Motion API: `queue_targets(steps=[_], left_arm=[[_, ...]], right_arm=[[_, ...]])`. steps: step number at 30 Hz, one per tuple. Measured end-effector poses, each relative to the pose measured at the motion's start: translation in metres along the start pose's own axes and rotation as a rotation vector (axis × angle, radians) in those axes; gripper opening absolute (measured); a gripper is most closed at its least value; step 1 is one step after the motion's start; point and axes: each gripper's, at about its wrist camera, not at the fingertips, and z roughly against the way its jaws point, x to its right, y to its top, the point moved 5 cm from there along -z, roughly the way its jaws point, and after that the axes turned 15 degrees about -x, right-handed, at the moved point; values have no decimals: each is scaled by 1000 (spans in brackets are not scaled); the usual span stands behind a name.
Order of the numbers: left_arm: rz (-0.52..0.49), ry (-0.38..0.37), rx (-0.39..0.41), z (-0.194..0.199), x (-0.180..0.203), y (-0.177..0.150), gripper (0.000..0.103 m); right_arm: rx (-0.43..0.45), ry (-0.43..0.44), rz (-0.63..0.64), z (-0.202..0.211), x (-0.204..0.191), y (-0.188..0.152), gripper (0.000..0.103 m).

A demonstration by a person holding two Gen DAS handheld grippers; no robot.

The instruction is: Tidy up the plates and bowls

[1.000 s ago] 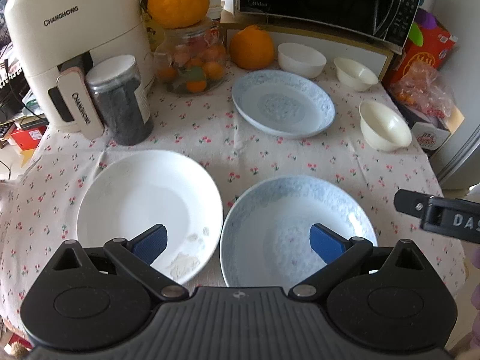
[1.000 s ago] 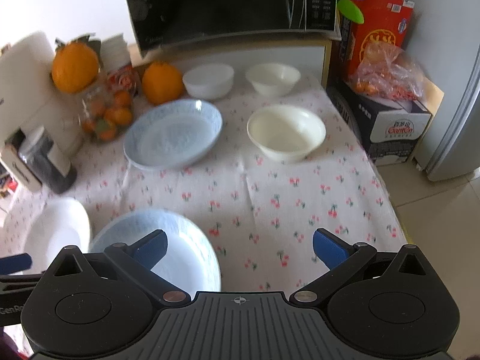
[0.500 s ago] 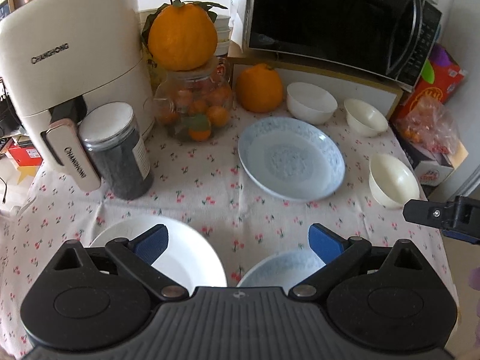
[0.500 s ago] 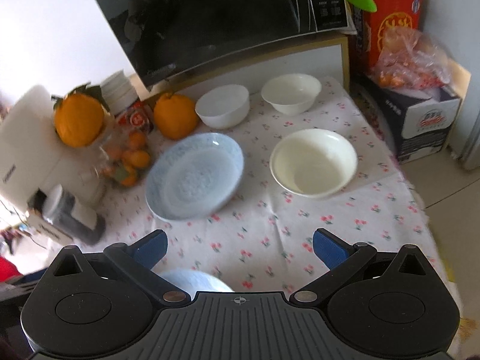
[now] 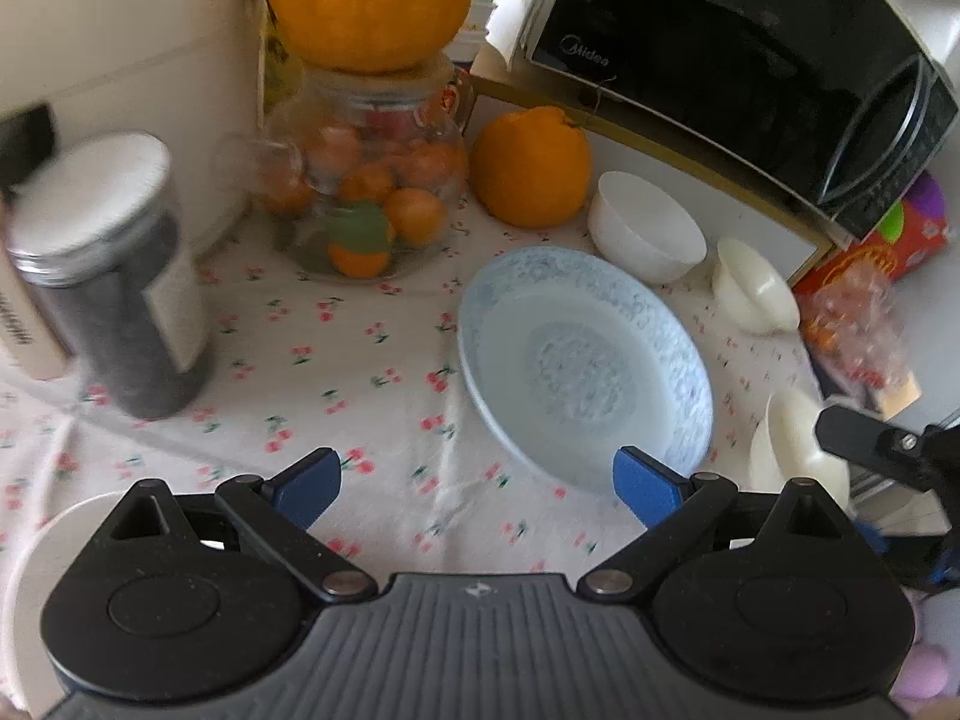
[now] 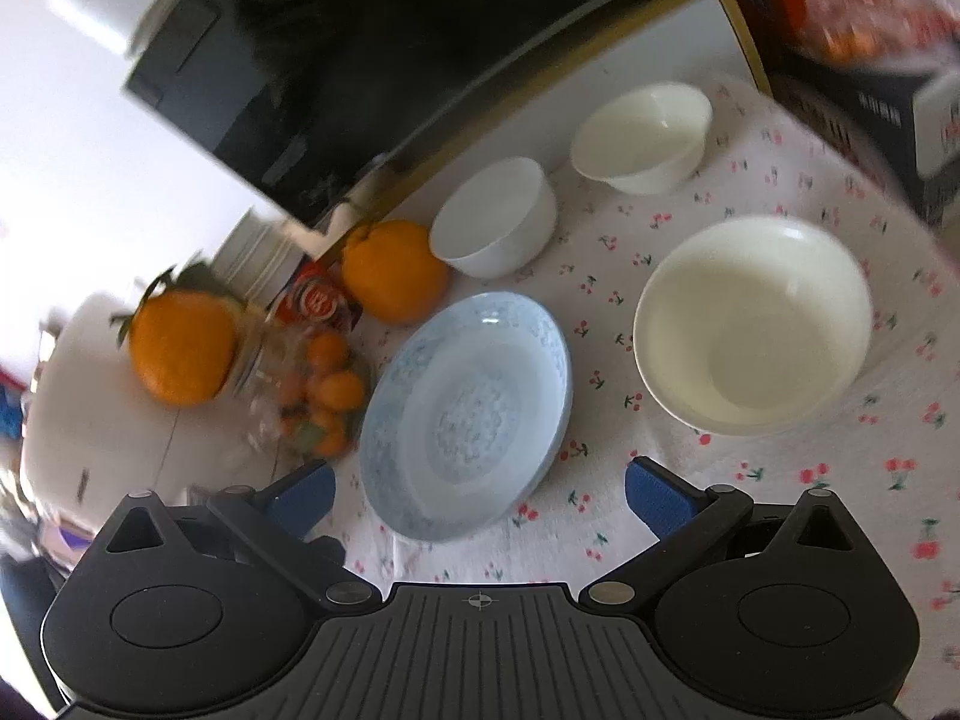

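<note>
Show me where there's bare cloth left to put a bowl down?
Free: the cloth between the dark jar and the blue plate, and in front of the large cream bowl. Crowded: the back, around the orange and small bowls.

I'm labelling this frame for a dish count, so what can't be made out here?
- White plate, left wrist view: only a rim sliver shows, cut by the edge and the left gripper.
- Cream bowl, left wrist view: partly behind the right gripper; its jaws are unseen there.
- Jar, right wrist view: motion blur.
- Anything nearer than the blue plate: hidden by both gripper bodies.
</note>
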Motion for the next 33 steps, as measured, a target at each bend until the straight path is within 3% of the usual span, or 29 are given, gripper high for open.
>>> queue_targets(steps=[7,11,17,21,25,33], left_arm=[[39,-56,32,-22,-4,18,76],[56,-96,61,-27,-3,25,66],[111,-145,68,-40,-7,33,45],[155,-173,68,-48,-12,35,31],[158,-159,68,-52,-15,34,20],[140,-157,55,-56,-21,30,13]], right_arm=[[2,70,-82,-28,8,9,100],[22,91,-108,-36,11,13,91],[42,87,-152,-51,19,15,70],[64,-5,-148,-56,23,14,44],[76,-27,-156,-59,31,13,33],[87,-79,-123,-65,34,10,16]])
